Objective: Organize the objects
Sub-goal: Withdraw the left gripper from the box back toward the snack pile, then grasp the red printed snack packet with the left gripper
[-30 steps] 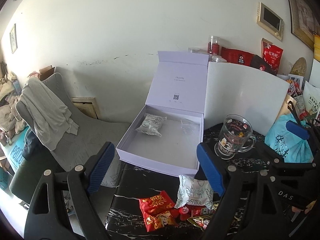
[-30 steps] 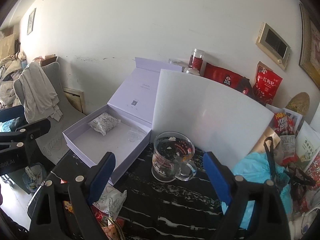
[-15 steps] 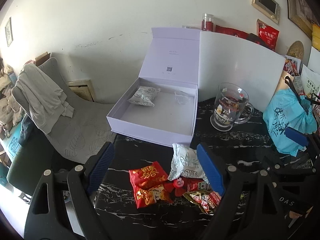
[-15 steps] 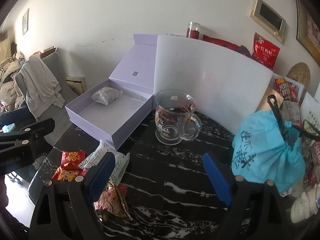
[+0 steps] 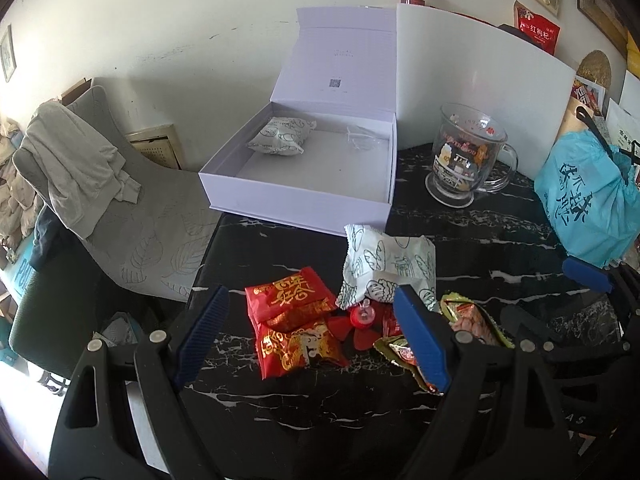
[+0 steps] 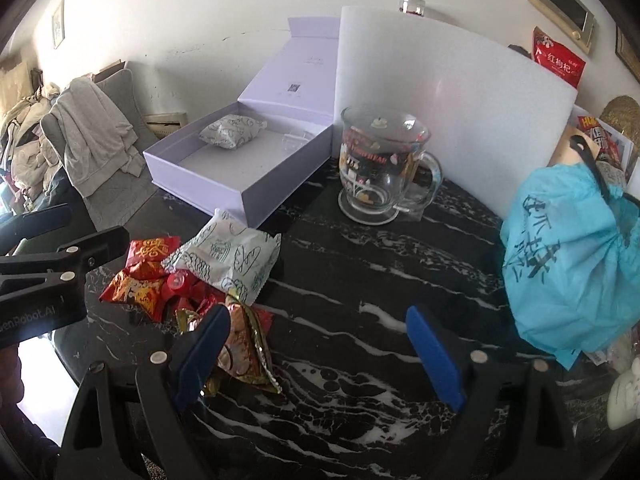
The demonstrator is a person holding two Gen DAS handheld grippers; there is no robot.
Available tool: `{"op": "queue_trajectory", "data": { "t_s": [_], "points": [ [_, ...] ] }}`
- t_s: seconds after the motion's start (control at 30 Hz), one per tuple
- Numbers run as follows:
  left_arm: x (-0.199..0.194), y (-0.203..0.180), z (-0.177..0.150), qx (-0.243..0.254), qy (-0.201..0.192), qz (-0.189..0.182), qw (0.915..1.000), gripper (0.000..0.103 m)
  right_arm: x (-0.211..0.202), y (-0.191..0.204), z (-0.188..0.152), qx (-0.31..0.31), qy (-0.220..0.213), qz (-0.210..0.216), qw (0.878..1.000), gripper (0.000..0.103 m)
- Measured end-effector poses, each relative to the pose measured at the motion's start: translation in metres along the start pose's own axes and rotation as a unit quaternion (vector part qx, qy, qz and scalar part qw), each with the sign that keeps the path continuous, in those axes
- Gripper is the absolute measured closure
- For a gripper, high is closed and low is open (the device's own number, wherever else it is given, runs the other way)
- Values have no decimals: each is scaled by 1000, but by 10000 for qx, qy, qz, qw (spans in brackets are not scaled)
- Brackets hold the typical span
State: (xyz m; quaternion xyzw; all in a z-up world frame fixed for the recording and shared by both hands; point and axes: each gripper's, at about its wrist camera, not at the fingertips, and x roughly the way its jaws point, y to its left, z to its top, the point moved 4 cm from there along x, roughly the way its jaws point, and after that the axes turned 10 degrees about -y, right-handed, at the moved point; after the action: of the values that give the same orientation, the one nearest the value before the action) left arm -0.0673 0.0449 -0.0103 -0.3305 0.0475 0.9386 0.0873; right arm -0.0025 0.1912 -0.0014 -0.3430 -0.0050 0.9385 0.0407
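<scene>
Left gripper [image 5: 312,332]: its two blue fingers stand wide apart and hold nothing. It hangs over the near edge of the table, tipped down at the snacks.
Right gripper [image 6: 320,352]: also wide apart, with nothing in it. Only bare table shows between its fingers.
Table [image 5: 480,240]: black with white streaks, like marble.
Red packets [image 5: 294,326]: two shiny red snack packets with gold writing. They lie one in front of the other, right between the left gripper's fingers and a little past the tips.
White packet [image 5: 390,268]: a puffy white packet with green drawings. It lies just past the red packets, near the front wall of the box and close to the left gripper's right finger.
Gold packet [image 6: 244,344]: a crinkly gold and red packet. It lies right beside the right gripper's left finger; the finger hides part of it.
Small red bits [image 5: 362,320]: little red things lie in the heap between the packets. I cannot tell what they are.
Box [image 5: 296,200]: a big pale purple box with its lid standing up. It sits behind the snack heap, well apart from both grippers.
Packet in the box [image 5: 282,138]: one more white packet lies at the back of the box.
Glass mug [image 6: 380,168]: stands upright, to the right of the box.
Blue bag [image 6: 572,264]: a bright blue plastic bag sits at the right edge of the table.
</scene>
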Motion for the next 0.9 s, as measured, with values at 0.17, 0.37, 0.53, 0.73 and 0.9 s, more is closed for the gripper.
{"op": "queue_trajectory", "data": {
  "t_s": [0.17,0.37,0.53,0.73,0.9],
  "points": [
    [8,3,-13,-50,136,-24,9999,19,8,6,-12,5,135,252,9996,12],
    [17,4,-28,-36,294,-122,9995,19,15,15,-26,-64,218,524,9984,12],
    [28,6,-35,-48,449,-143,9989,19,18,23,-34,-89,182,802,9966,12],
    [42,10,-42,-107,619,-122,9979,19,20,33,-34,-235,79,1083,9938,12],
    [57,12,-51,-42,808,-30,9967,19,29,43,-39,-403,69,1233,9915,12]
  ]
}}
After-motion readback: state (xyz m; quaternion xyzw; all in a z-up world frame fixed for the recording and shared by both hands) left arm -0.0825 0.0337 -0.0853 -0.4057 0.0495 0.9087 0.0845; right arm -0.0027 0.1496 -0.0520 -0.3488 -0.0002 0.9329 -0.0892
